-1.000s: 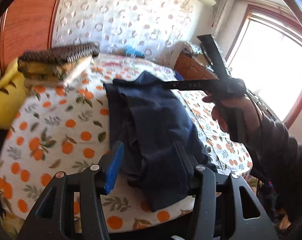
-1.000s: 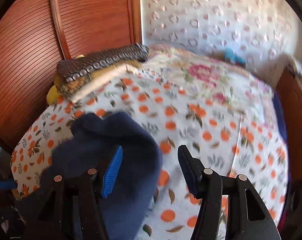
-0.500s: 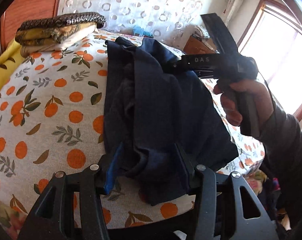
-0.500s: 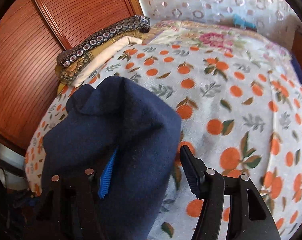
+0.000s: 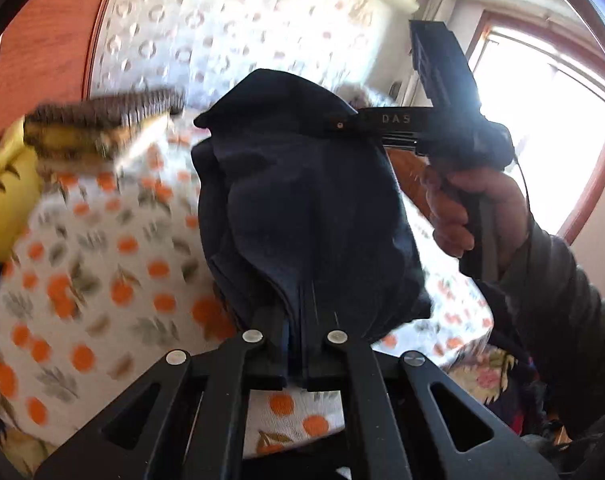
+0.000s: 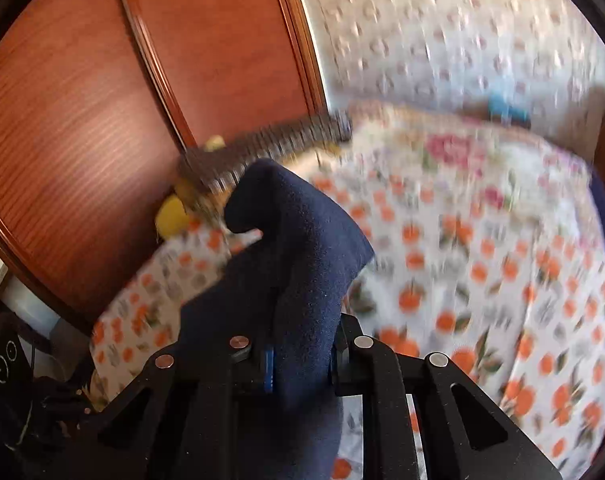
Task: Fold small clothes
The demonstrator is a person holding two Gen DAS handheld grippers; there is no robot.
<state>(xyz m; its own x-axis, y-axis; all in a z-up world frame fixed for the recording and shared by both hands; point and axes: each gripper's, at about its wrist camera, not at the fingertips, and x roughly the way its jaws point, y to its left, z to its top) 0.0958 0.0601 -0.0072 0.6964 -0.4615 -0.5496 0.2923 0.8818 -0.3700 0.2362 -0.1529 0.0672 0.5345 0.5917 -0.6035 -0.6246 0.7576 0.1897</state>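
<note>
A dark navy garment [image 5: 302, 208] hangs lifted above the orange-print bedspread [image 5: 86, 272]. My left gripper [image 5: 298, 344] is shut on its near edge, the cloth bunched between the jaws. My right gripper [image 6: 298, 356] is shut on the far end of the same garment [image 6: 298, 264]; in the left wrist view it [image 5: 342, 125] grips the top right of the cloth, held by a hand [image 5: 470, 208]. The fingertips of both are hidden in the fabric.
A stack of folded clothes [image 5: 102, 128] with a dark patterned piece on top lies at the back left of the bed, by a yellow pillow [image 5: 2, 200]. A wooden wardrobe [image 6: 102, 100] stands left. A window [image 5: 542, 128] is at the right.
Both grippers closed on the navy garment and lifted it off the bed. The right gripper rose with its end; the scene is motion-blurred now.
</note>
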